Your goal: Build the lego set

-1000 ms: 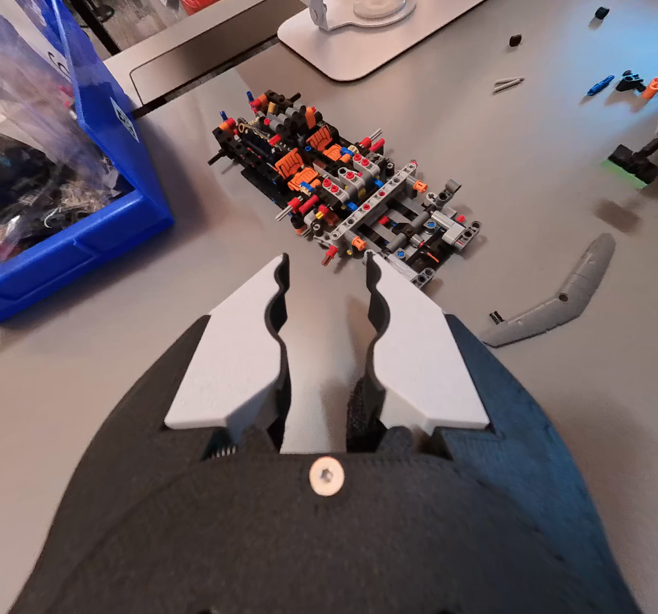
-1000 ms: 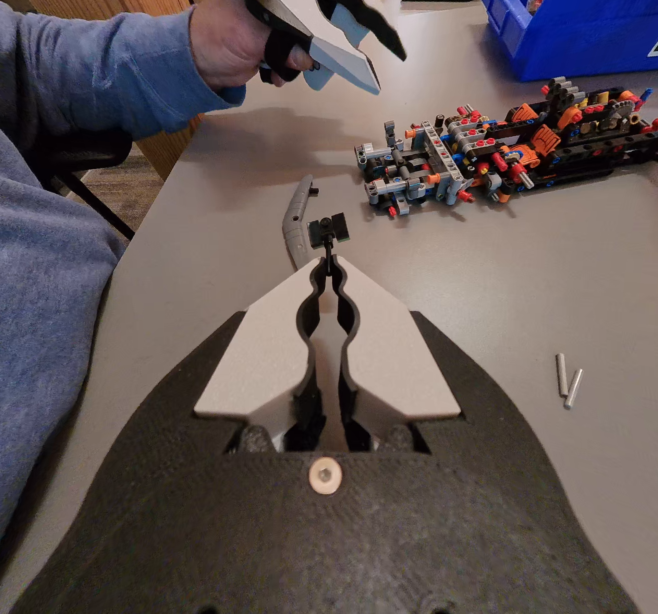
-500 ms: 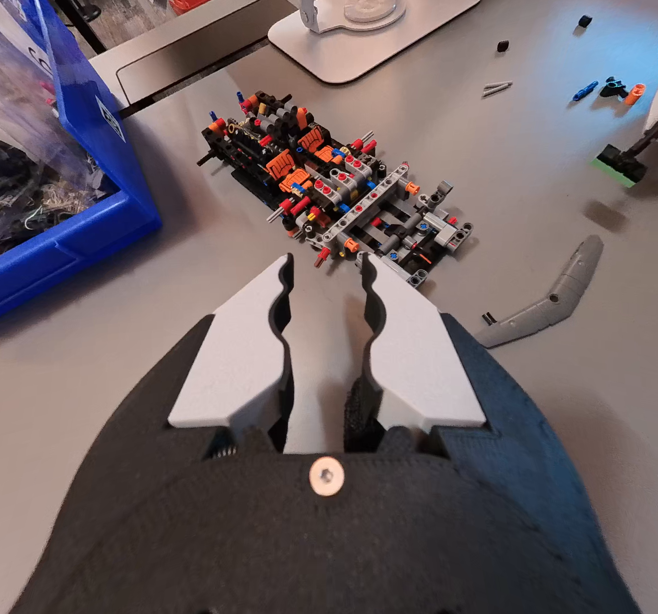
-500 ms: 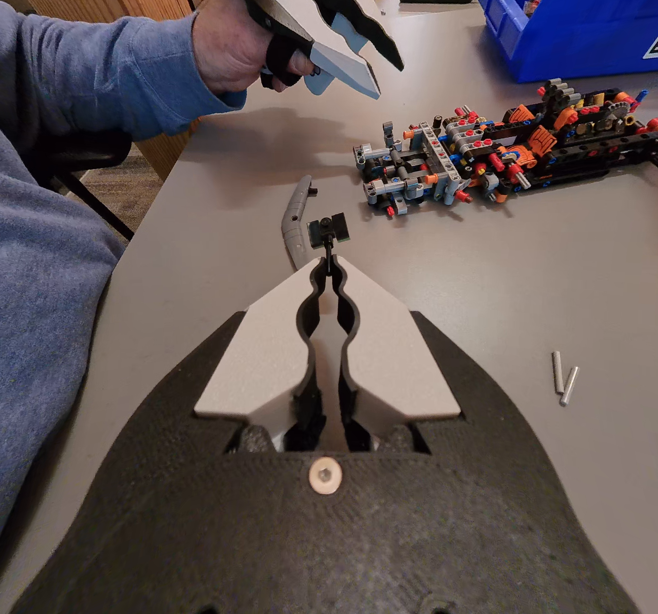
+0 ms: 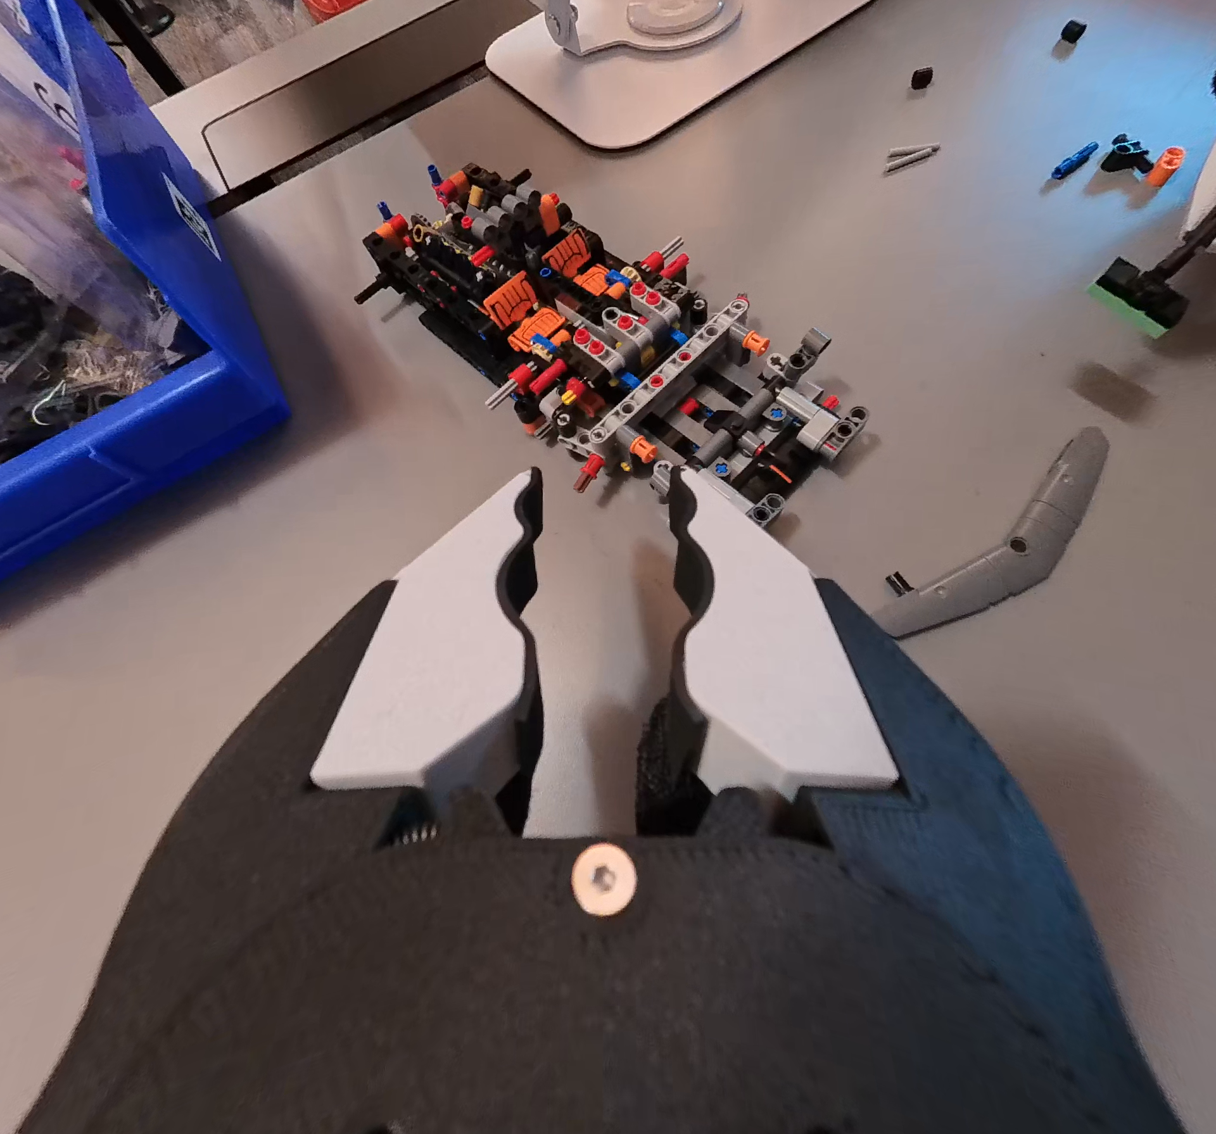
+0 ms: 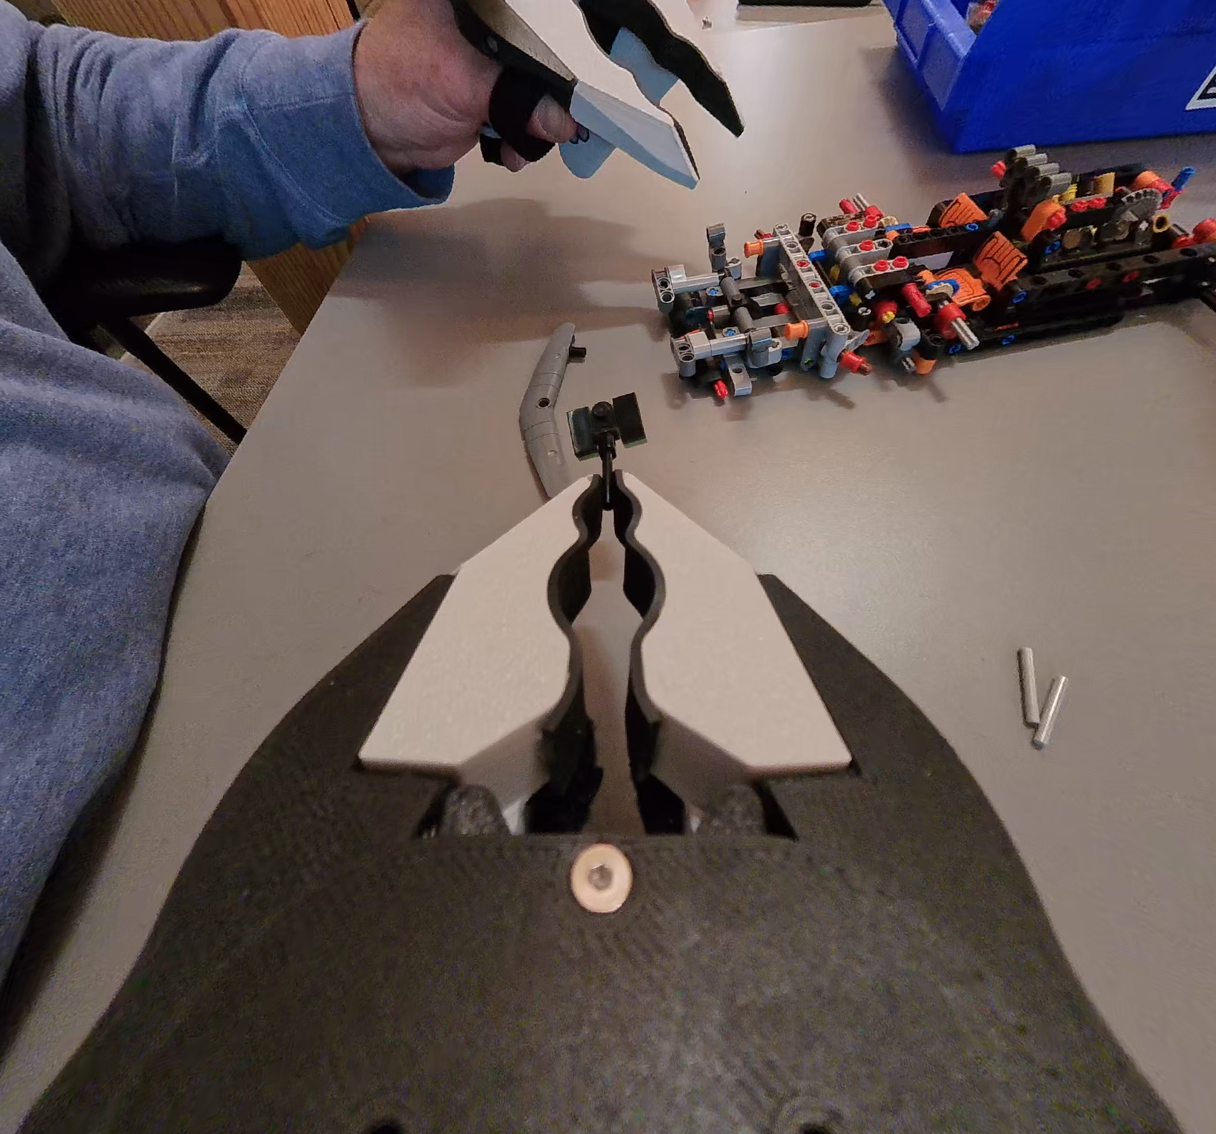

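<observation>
over the last second almost nothing moved: the left claw only drifted a little above the counter and still hangs with its jaws well apart and empty, just before the near end of the half-built lego chassis, so i judge the build is waiting for the next part. the right claw stays closed on the thin black stem of a small black piece, held near the grey curved panel, apart from the chassis.

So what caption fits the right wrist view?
Right hand-held gripper pinches a small black piece above the table, near the Lego chassis.
</observation>
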Available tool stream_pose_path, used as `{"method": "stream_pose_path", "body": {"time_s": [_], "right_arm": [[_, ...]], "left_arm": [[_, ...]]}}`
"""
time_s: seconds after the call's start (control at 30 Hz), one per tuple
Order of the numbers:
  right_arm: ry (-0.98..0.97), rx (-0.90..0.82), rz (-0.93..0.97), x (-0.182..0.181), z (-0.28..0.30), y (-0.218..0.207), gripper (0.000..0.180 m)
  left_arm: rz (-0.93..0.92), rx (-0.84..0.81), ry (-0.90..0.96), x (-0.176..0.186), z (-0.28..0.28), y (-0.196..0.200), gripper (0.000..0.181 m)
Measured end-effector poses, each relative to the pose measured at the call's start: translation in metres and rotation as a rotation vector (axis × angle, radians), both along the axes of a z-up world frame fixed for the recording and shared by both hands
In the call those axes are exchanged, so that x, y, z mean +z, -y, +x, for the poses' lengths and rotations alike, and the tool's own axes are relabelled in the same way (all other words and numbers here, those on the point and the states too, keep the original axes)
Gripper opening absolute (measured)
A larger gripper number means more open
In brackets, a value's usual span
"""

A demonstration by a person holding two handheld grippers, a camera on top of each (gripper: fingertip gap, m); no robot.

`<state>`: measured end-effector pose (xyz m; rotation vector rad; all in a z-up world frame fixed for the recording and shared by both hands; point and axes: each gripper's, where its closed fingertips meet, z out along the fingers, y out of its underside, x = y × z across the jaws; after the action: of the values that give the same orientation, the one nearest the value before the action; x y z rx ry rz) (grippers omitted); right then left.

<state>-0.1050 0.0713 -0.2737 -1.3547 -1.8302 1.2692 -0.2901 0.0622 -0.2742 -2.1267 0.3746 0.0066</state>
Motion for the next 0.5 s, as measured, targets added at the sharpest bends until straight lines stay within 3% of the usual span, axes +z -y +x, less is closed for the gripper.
{"method": "stream_pose_path", "body": {"time_s": [0.5], "right_arm": [[0.0,-0.002,0.002,0.0003,0.0004,-0.0008,0.0]], "left_arm": [[-0.011,-0.008,0.005,-0.0034,0.0012,0.0002,0.036]]}}
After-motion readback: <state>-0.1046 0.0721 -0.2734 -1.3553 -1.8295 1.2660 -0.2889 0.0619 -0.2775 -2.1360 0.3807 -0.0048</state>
